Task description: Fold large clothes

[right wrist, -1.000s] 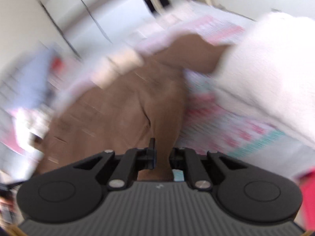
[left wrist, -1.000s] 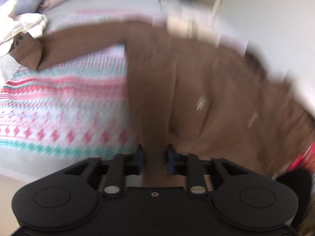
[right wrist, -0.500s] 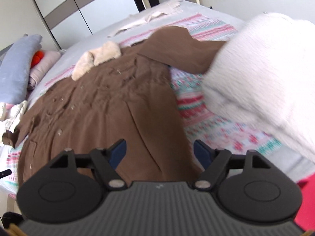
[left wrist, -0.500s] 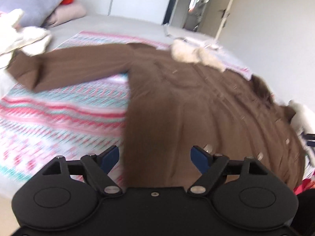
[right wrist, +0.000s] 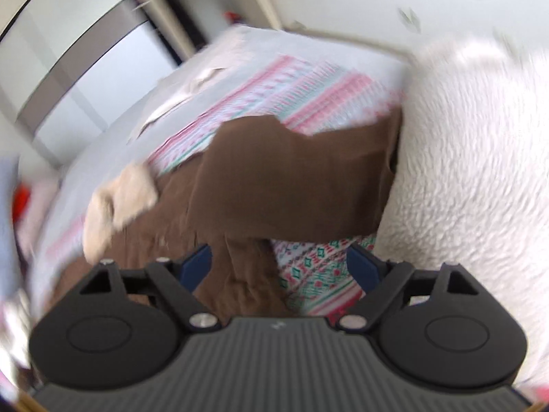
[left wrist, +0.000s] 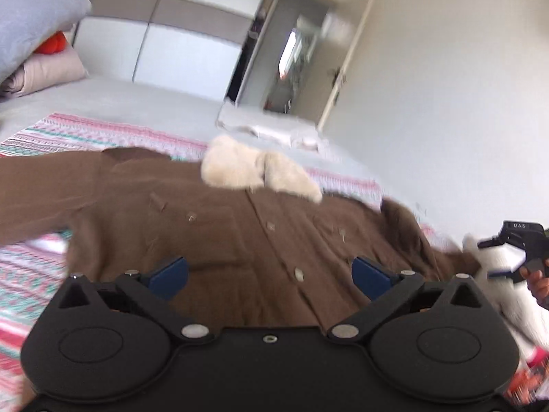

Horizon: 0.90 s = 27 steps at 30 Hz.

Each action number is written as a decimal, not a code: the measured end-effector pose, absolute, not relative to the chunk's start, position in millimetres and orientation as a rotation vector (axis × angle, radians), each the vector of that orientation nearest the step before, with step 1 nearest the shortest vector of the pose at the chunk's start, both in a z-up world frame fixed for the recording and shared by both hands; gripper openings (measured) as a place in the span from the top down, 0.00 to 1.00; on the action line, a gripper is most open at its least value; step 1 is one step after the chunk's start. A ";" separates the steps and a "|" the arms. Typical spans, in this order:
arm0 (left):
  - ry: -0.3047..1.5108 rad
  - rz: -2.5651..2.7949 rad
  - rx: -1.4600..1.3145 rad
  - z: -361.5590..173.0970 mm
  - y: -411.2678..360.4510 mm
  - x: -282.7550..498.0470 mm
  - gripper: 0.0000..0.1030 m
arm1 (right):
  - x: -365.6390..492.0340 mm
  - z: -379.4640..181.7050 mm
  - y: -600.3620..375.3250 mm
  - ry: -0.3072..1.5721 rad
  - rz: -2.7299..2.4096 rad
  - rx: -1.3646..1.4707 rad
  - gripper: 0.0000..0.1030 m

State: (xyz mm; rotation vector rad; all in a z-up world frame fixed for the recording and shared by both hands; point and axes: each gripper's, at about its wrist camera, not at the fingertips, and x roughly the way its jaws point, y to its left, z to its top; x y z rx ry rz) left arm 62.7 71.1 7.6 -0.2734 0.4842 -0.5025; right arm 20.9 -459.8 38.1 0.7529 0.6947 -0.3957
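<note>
**Two claws let go of the brown coat**

Both of my claws pinched brown cloth a second ago; now neither grips anything. My left gripper (left wrist: 269, 276) has its blue pads (left wrist: 168, 273) spread wide and still parting, with the brown coat (left wrist: 212, 237) lying flat behind them in the middle of the frame, not pressed by either pad. The coat's cream fur collar (left wrist: 254, 171) sits at centre, on the pink and teal patterned blanket (left wrist: 31, 274), which shows at the left edge.

My right gripper (right wrist: 279, 266) is also opening, its pads clear of the fabric. One sleeve (right wrist: 295, 178) of the coat lies folded across the centre of that blurred view, running to a fluffy white blanket (right wrist: 480, 158) that fills the right side. In the left view, the right gripper (left wrist: 514, 243) appears at the far right edge, held in a hand (left wrist: 538, 285).
</note>
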 end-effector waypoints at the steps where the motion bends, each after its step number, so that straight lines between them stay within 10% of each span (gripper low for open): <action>1: 0.485 -0.459 -0.267 2.0 62.9 67.0 0.00 | 27.4 30.8 -463.1 0.697 -0.412 0.806 0.15; 5: 0.462 -0.446 -0.178 -3.7 34.8 85.0 0.00 | 61.6 12.4 -444.6 0.673 -0.662 0.747 0.03; 22: 0.595 -0.429 -0.257 -19.8 30.4 116.8 0.00 | 121.0 -66.7 -438.9 0.382 -1.419 0.845 0.11; 27: 0.623 -0.415 -0.264 -24.1 27.9 122.5 0.00 | 128.4 -57.8 -445.4 0.376 -1.329 0.763 0.84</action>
